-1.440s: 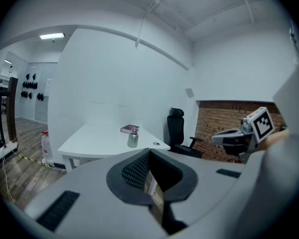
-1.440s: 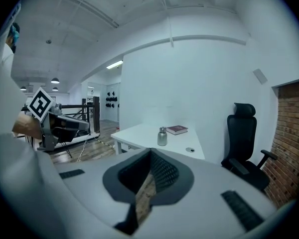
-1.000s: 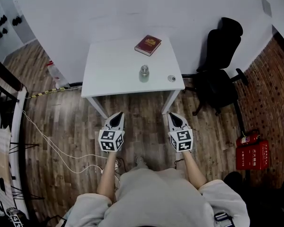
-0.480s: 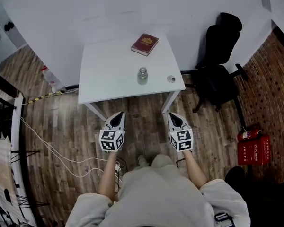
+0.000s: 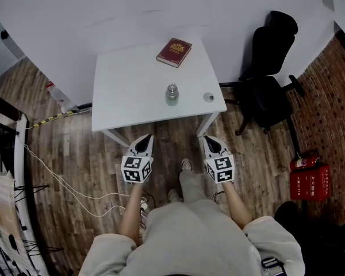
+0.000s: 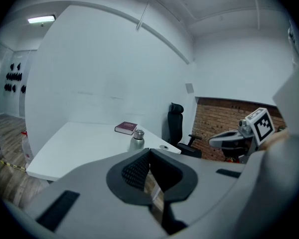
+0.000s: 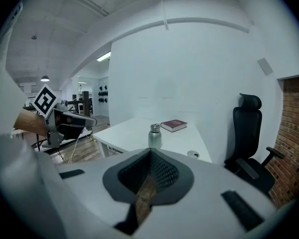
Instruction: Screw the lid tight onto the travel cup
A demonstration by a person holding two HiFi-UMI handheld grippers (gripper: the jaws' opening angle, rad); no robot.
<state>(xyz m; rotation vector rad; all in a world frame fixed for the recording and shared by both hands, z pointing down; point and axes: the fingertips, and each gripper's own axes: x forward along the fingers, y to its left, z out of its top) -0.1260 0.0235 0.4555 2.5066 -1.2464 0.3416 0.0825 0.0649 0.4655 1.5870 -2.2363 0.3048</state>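
A small steel travel cup [image 5: 172, 94] stands upright near the front of the white table [image 5: 126, 91]; it also shows in the left gripper view [image 6: 137, 140] and the right gripper view [image 7: 155, 136]. Its round lid [image 5: 209, 97] lies separately on the table to the cup's right, near the front right corner [image 7: 193, 154]. My left gripper [image 5: 142, 145] and right gripper [image 5: 213, 145] are both shut and empty, held side by side over the floor just short of the table's front edge, pointing toward it.
A dark red book [image 5: 174, 52] lies at the table's back edge by the white wall. A black office chair [image 5: 268, 79] stands right of the table. A red fire extinguisher box [image 5: 308, 183] sits on the floor at far right. Cables [image 5: 63, 180] trail across the wooden floor at left.
The person has stepped forward, so the table's front edge now lies closer to both grippers. One foot shows ahead between the grippers. Both grippers stay shut.
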